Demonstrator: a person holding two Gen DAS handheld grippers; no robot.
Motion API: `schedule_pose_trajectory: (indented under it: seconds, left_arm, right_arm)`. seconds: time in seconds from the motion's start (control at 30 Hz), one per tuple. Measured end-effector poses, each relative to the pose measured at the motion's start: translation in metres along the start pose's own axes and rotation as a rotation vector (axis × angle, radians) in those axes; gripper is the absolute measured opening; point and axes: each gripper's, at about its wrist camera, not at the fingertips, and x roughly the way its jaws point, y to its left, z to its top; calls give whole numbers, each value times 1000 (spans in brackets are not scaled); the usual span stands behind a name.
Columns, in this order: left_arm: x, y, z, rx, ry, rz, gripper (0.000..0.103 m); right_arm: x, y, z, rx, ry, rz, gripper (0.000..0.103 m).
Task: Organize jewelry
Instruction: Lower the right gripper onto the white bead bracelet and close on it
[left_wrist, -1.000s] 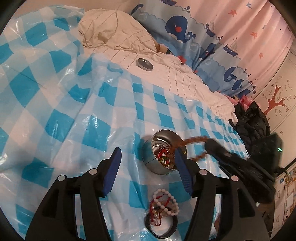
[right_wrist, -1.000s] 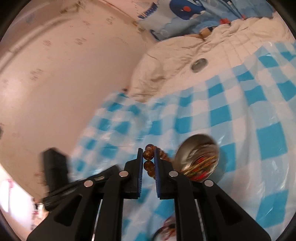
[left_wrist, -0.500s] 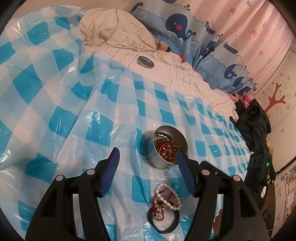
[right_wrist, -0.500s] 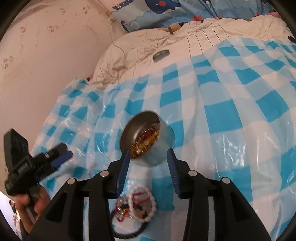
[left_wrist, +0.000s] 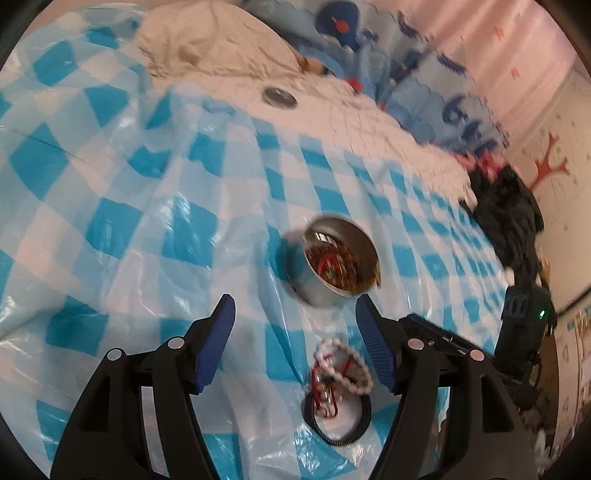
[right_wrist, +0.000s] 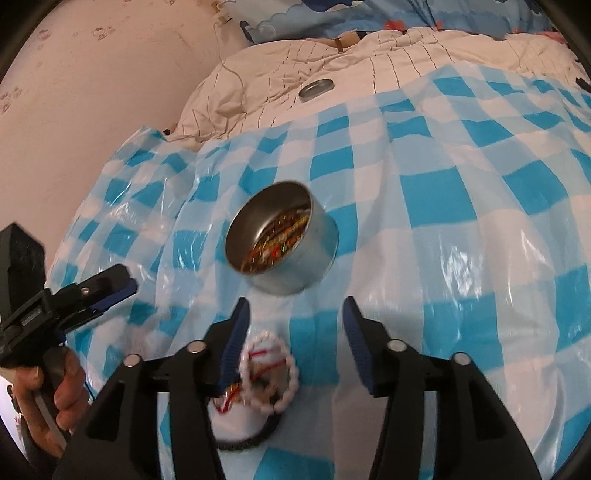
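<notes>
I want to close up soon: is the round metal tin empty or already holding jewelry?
Holding jewelry: the open tin shows brown beads and red strands inside; its lid lies apart.

A round, open silver metal tin (right_wrist: 282, 242) sits upright on the blue-and-white checked plastic sheet, holding a tangle of brown beads and red and gold strands. Near it lies a small heap of loose jewelry: a white bead bracelet (right_wrist: 267, 371) over red cord pieces (left_wrist: 325, 387), resting partly on a black ring-shaped band (left_wrist: 338, 422). The tin's flat silver lid (right_wrist: 316, 88) lies well apart, on the cream quilt.
</notes>
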Motion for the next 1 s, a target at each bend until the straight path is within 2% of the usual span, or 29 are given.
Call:
schedule_pose_trajectory:
  seconds: [0.13, 0.27, 0.33, 0.47, 0.53, 0.57, 0.6, 0.67, 0.9, 1.0]
  left_arm:
    - [12, -10, -14, 63, 48, 18, 64]
    - [12, -2, -23, 54, 66, 29, 64]
    - [9, 7, -23, 35, 64, 31, 64]
    - [5, 12, -22, 17, 61, 18, 64]
    - [4, 9, -24, 30, 60, 16, 64]
    - [3, 7, -24, 36, 61, 15, 64]
    - [3, 6, -25, 40, 62, 15, 64]
    - [2, 6, -27, 44, 64, 20, 65]
    - [2, 11, -26, 32, 67, 22, 65]
    - [5, 7, -28, 49, 77, 26, 65]
  right_arm:
    - [14, 9, -10, -37, 122, 39, 57]
    - [32, 30, -27, -140, 218, 39, 59]
    - [37, 37, -37, -178, 222, 13, 64]
    - [39, 43, -43, -230, 199, -30, 65]
    - [40, 44, -44, -237, 193, -45, 58]
    - [40, 42, -43, -232, 196, -54, 38]
    - [39, 39, -42, -217, 198, -41, 29]
    - [35, 32, -41, -177, 188, -13, 23]
    - [7, 9, -29, -26, 93, 71, 21]
    - [10, -5, -24, 67, 104, 101, 23]
